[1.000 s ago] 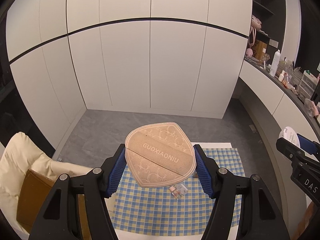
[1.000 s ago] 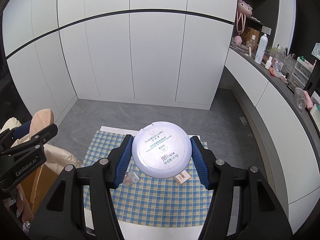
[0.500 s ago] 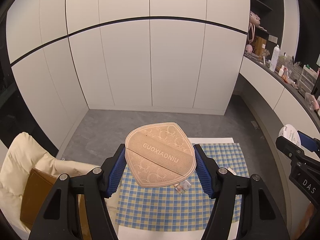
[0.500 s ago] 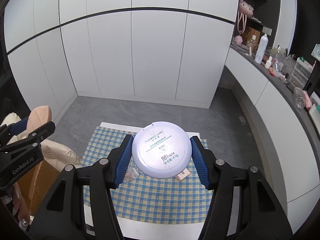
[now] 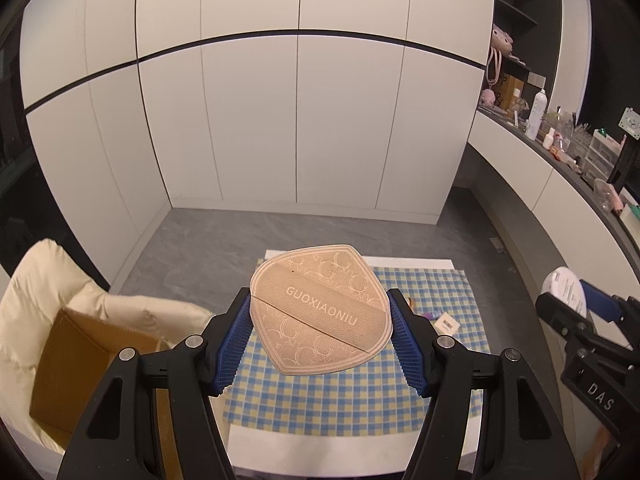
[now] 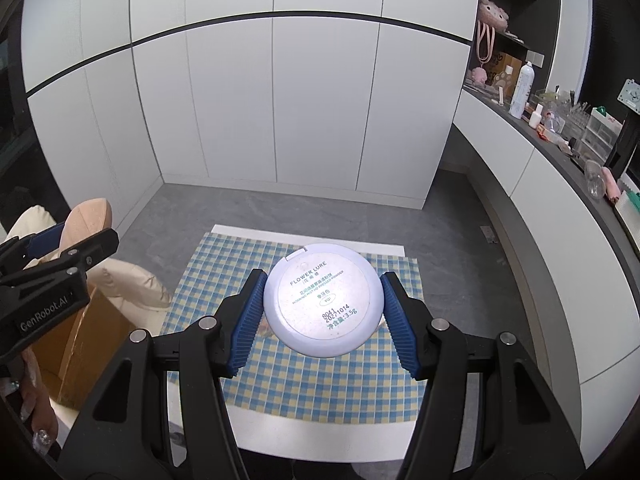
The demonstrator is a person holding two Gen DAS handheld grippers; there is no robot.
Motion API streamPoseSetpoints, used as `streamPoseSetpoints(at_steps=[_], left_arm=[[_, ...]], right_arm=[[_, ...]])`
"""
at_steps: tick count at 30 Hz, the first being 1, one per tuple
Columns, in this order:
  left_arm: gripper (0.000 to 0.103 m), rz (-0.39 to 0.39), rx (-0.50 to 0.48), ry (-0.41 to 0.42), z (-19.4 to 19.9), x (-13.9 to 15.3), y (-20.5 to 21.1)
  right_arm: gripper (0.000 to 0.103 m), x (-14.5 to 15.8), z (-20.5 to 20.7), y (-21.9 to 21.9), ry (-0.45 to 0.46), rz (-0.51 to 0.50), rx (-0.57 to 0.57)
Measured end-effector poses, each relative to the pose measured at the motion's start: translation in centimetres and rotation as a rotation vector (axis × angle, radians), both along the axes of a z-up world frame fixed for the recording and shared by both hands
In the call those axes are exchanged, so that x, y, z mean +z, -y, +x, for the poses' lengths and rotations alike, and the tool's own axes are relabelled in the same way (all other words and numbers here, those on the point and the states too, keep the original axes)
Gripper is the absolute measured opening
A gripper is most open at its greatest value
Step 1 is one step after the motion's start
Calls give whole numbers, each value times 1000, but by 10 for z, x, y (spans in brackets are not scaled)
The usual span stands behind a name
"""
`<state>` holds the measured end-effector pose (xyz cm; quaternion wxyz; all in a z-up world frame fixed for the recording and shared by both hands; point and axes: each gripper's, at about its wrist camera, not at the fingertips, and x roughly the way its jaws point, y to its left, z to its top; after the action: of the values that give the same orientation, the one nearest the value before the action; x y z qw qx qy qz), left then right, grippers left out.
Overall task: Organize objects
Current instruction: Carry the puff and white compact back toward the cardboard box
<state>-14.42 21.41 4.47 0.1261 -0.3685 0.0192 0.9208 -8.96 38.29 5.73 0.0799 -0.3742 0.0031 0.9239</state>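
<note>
Two grippers: both angled down over the blue-and-yellow checked cloth on the white table, side by side.
Left gripper: ribbed blue pads clamp the flat, shield-shaped tan powder puff, embossed with circles and a lettered band, held above the cloth.
Right gripper: pads grip the round, smooth pale-lilac powder compact by its rim, printed label upward, held above the cloth.
Left side: open brown cardboard box against a cream padded cushion.
Cloth: small white packets lie on it.
</note>
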Motion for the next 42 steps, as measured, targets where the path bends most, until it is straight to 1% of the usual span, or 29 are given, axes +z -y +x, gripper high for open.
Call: streamPoseSetpoints(at_steps=[9, 13, 16, 18, 24, 29, 32, 35, 39, 42], left_arm=[[66, 3, -15, 9, 49, -14, 17], [66, 5, -39, 36, 73, -28, 22], [66, -4, -42, 52, 85, -39, 26], [66, -14, -38, 62, 94, -47, 31], [66, -35, -33, 94, 105, -67, 41], [66, -35, -31, 118, 116, -79, 50], [66, -46, -31, 120, 122, -83, 54], [66, -40, -33, 131, 129, -86, 61], [66, -33, -37, 134, 140, -86, 68], [66, -47, -39, 128, 147, -88, 69]], right_arm=[[60, -23, 52, 17, 26, -8, 39], [60, -34, 76, 20, 24, -36, 56], [60, -43, 92, 21, 32, -33, 43], [60, -48, 102, 20, 37, -49, 32], [60, -63, 138, 12, 52, -114, 6], [60, -73, 157, 10, 68, -92, -10], [60, -78, 168, 9, 74, -56, -20], [60, -86, 179, 8, 99, -23, -47], [60, -97, 194, -4, 129, -72, -65], [60, -100, 208, -10, 141, -87, -75]])
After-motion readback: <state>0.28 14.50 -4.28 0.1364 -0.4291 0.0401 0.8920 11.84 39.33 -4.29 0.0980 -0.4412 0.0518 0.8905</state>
